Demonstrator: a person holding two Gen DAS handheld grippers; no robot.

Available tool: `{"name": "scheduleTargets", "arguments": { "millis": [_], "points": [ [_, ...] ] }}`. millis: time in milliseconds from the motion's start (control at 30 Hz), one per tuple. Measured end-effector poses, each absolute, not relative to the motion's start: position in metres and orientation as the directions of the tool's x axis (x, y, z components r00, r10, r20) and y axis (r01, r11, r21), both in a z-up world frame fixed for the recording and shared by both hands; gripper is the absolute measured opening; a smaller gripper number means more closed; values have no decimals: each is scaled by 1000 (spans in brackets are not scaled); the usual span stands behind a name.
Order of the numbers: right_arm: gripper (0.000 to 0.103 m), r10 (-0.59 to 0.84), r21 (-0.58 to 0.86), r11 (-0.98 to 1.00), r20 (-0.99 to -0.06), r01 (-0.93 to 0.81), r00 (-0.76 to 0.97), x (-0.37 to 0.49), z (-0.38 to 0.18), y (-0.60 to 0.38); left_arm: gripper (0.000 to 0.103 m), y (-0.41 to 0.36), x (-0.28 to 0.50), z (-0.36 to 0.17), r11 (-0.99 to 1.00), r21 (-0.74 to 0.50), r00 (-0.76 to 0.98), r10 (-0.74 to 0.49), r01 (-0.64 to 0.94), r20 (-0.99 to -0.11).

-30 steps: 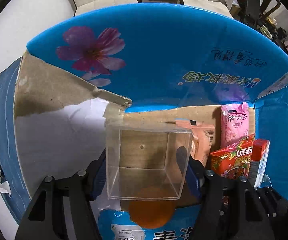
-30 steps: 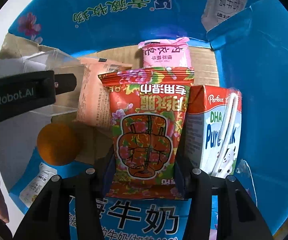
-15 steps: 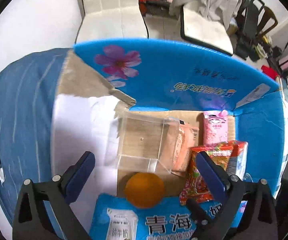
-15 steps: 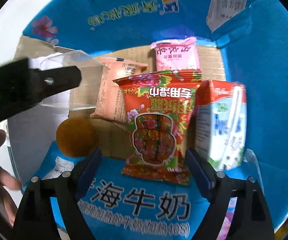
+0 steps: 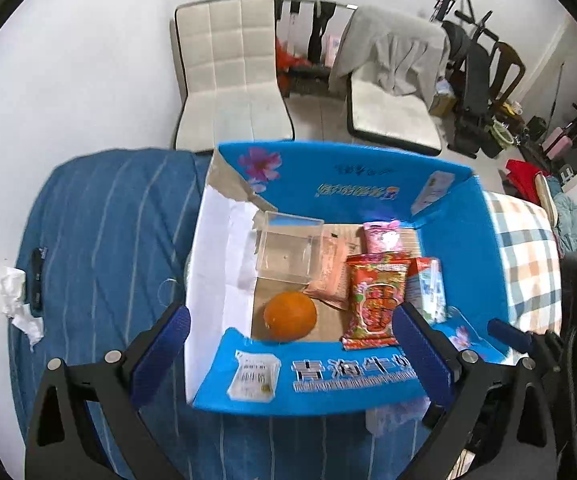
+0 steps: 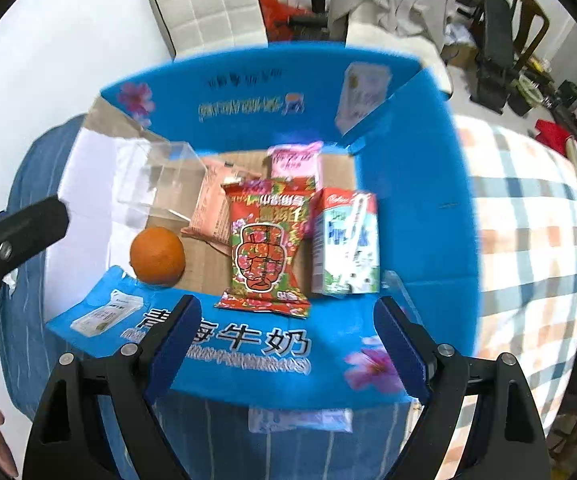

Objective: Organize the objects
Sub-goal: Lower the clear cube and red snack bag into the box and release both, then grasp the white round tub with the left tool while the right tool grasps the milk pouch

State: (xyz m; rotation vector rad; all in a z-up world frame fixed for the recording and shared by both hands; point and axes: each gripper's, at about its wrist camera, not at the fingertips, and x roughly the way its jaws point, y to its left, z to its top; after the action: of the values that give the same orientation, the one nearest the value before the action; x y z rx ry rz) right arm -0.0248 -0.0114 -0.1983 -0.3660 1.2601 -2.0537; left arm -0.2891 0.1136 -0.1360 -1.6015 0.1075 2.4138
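An open blue cardboard box (image 5: 368, 196) (image 6: 408, 184) holds a clear plastic container (image 5: 288, 252) (image 6: 160, 184), an orange (image 5: 289, 315) (image 6: 157, 255), a red snack packet (image 5: 376, 300) (image 6: 266, 240), a milk carton (image 5: 428, 288) (image 6: 348, 240), a peach packet (image 5: 332, 268) (image 6: 210, 208) and a pink packet (image 5: 382, 236) (image 6: 294, 160). My left gripper (image 5: 288, 356) is open and empty, held above the box's near flap. My right gripper (image 6: 288, 344) is open and empty, also above the near flap.
The box sits on a blue striped cloth (image 5: 108, 220) beside a plaid cloth (image 5: 528, 248) (image 6: 528, 220). A crumpled tissue (image 5: 20, 304) and a dark slim object (image 5: 37, 276) lie at the left. Two white chairs (image 5: 228, 72) stand beyond the box.
My left gripper let go of the clear container and my right let go of the red snack packet. Both opened and pulled back and up out of the box.
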Motion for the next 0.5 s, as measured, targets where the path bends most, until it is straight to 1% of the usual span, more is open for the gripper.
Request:
{"name": "scheduleTargets", "arguments": {
  "millis": [67,400,500],
  "points": [
    [90,-686,-852,-311,-105,420,-720,-14,-210,10,103,114,-277,-124,-967,-78,-391,171,-242,-904],
    [90,-705,-784,-401,-67,475,-706,23,-200,98,103,117,-214,-75,-964,-77,-480,195,-255,-855],
    [90,-690,-745,-427,-97,512,-717,29,-198,120,103,115,-195,-63,-964,-64,-502,189,-257,-844]
  ]
}}
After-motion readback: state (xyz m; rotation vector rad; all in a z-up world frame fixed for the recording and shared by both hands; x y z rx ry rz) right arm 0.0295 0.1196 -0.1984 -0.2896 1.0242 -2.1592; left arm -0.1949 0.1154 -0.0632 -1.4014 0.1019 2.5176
